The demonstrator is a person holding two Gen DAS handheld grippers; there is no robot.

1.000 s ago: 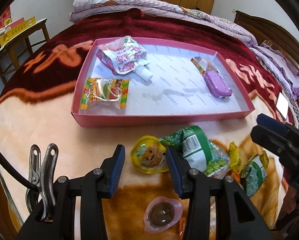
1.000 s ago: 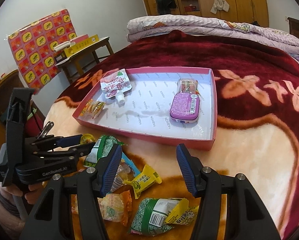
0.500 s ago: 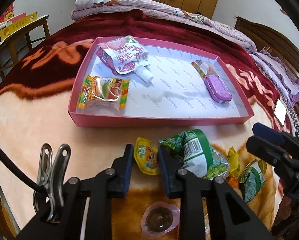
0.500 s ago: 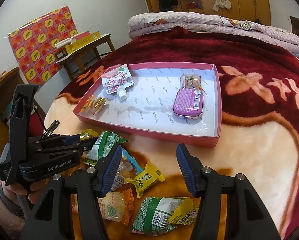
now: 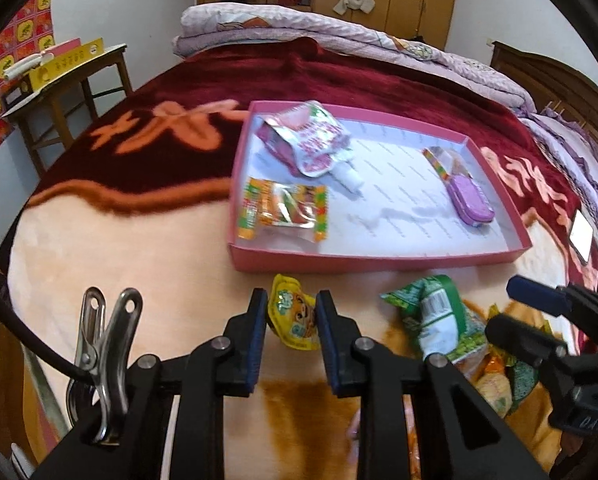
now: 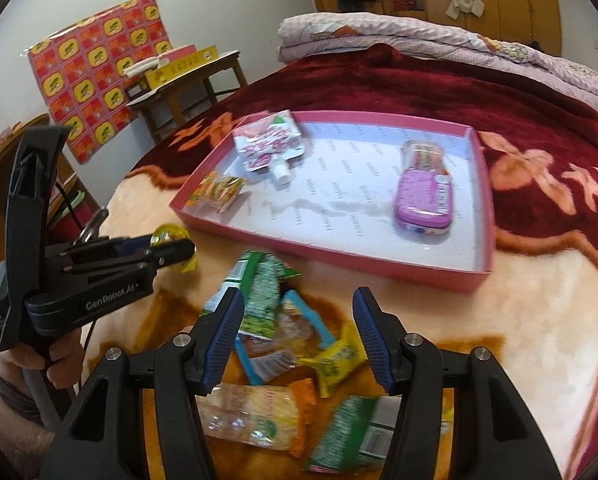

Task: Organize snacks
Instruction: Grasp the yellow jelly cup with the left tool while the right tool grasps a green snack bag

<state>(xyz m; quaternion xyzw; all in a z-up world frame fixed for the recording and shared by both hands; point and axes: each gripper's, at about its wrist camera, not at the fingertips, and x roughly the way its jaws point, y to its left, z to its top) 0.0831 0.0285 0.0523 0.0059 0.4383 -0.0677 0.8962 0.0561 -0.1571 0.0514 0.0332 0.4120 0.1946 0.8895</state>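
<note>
Your left hand-held gripper is clamped on the yellow jelly cup, which sits squeezed between the blue pads just short of the near wall of the pink tray on the bed; from the right wrist view the cup appears to be off the blanket, though the blur leaves that uncertain. Your right hand-held gripper hangs with its jaws wide apart and nothing between them, above the pile of loose snacks. So far you have four things in the tray: a red-and-white spout pouch in the far left corner, an orange-and-green candy packet by the near left corner, and toward the right wall a purple tin with a small clear-wrapped sweet pack lying against its far end. Most of the tray floor is bare. What is left, as far as I can judge, is the larger share: the cup you hold must cross the near wall, and then the pile on the blanket near the tray's near edge waits, including a green pea-snack bag, a blue-edged packet, a yellow candy packet, an orange-ended clear pack and another green bag. I'd put you under halfway.
</note>
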